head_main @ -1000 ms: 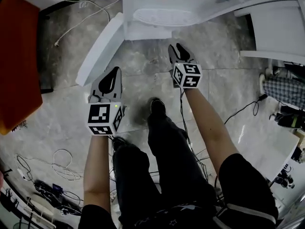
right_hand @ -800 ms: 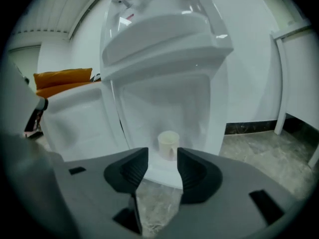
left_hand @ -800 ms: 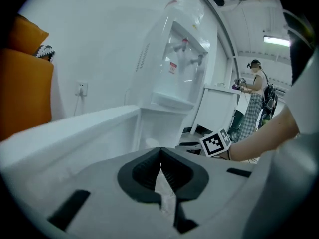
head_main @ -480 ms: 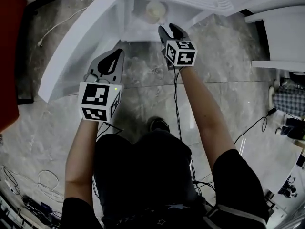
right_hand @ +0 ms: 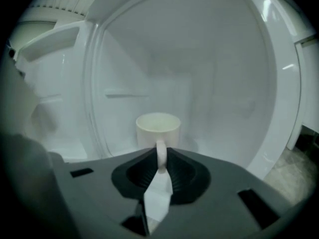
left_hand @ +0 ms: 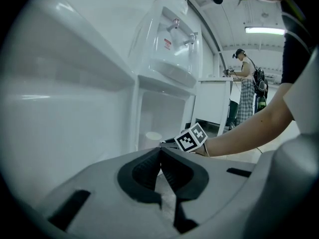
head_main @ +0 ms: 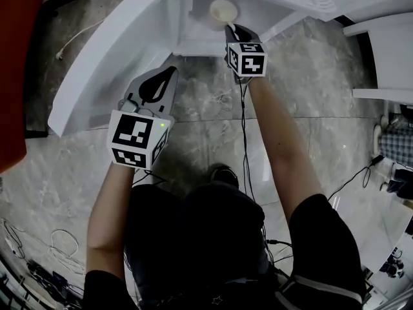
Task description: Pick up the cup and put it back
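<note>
A cream cup (head_main: 223, 8) stands upright on the floor of the white dispenser's lower compartment (right_hand: 219, 108), its handle turned toward me. My right gripper (head_main: 231, 28) reaches into the compartment mouth. Seen from the right gripper view, the cup (right_hand: 158, 127) is just ahead and its handle sits between the closing jaws of the right gripper (right_hand: 161, 156), which pinch it at the tips. My left gripper (head_main: 166, 73) hangs back over the floor by the open door, jaws together and empty. From the left gripper view the cup (left_hand: 152, 136) shows small, beyond the left gripper (left_hand: 160, 151).
The compartment's white door (head_main: 97, 63) swings out to the left, close to my left gripper. The dispenser taps (left_hand: 182, 31) and drip tray sit above the compartment. Cables (head_main: 39, 250) lie on the stone floor. A person (left_hand: 242, 91) stands far off by a counter.
My right gripper has moved forward into the compartment and now has the cup's handle between its jaws. The left gripper has shifted slightly forward. The view has tilted toward the dispenser.
</note>
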`<state>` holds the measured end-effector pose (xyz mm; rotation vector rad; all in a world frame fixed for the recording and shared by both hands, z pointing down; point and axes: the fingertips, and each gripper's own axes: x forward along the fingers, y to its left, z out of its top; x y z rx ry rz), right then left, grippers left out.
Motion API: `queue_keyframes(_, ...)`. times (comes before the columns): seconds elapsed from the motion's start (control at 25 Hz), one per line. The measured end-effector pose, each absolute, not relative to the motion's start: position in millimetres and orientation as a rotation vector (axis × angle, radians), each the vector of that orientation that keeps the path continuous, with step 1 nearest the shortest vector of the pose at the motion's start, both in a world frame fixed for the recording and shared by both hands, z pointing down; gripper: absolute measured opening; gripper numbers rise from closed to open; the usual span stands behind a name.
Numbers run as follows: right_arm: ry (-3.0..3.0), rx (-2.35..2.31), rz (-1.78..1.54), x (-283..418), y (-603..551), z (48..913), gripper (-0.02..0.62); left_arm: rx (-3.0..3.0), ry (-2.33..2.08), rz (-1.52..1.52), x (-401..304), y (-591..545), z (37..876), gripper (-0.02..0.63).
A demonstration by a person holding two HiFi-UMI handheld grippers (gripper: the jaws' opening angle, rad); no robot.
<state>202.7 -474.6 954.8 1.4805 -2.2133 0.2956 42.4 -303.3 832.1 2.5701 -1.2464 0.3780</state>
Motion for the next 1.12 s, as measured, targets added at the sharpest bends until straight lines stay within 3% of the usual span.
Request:
queue_keyframes(0.24, -2.224, 1.427, 0.275, 196, -462, 938, 0.052, 2.566, -1.240, 0.375, 35, -299, 821, 0.009)
queue_keyframes(0.48, -2.198, 1.387, 0.364, 185, -394, 880, 0.049, 2.518, -1.181, 0.393, 23, -253, 756, 0.009)
queue_keyframes(0.76, -2.240, 1.419, 0.663, 158, -287, 763, 0.048, 2.484, -1.184, 0.457, -20, -197, 634, 0.009)
queue_keyframes(1.12, -2.296, 1.465, 0.525, 144, -216, 569, 0.046, 2.437, -1.296, 0.382, -83, -163, 475, 0.009)
